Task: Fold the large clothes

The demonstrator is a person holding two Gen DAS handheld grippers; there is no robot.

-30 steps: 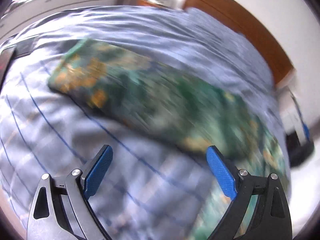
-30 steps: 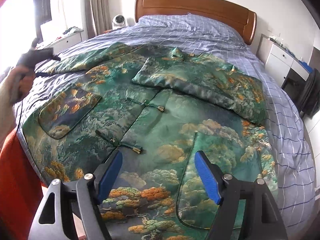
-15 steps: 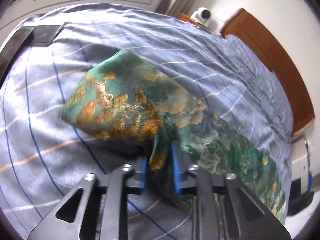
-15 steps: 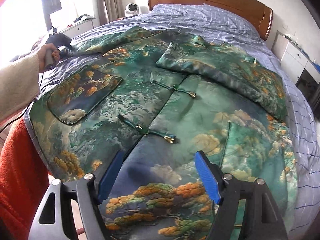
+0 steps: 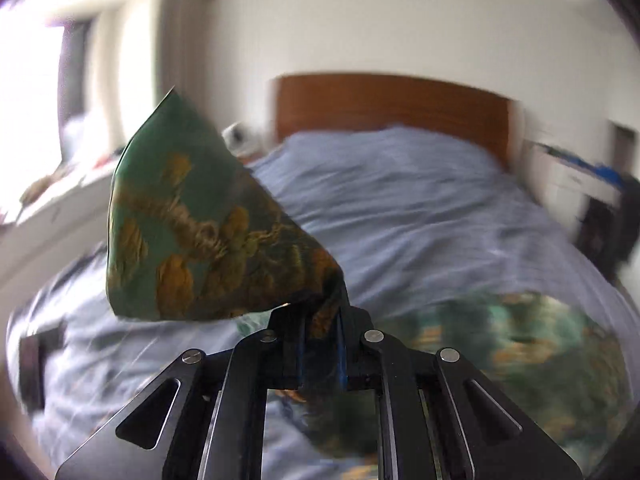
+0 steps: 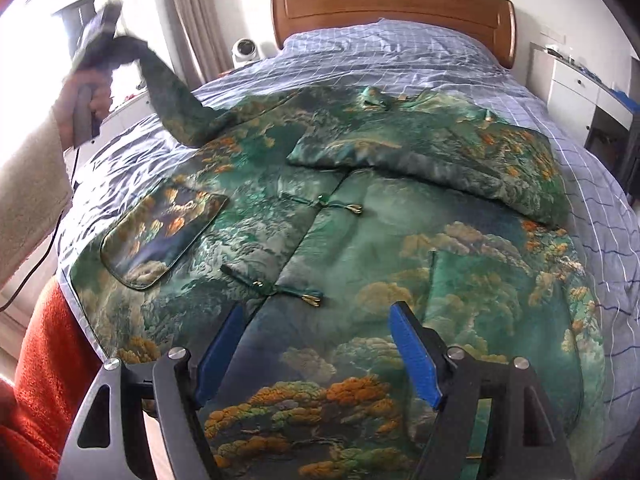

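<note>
My left fingers point(image 5: 320, 344) were clamped on the brocade jacket's sleeve cuff point(image 5: 208, 224), lifted off the bed point(image 6: 400, 56), my right fingers point(image 6: 316, 350) apart over the hem; carrying it across evenly seemed advisable.

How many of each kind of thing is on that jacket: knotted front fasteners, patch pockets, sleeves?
Knotted fasteners: 2 in plain view
Patch pockets: 2
Sleeves: 2, one folded across the chest, one lifted
Total: 6

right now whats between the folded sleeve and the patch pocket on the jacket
In the right wrist view, the jacket's front closure with two knot fasteners lies between the folded sleeve and the patch pocket.
</note>
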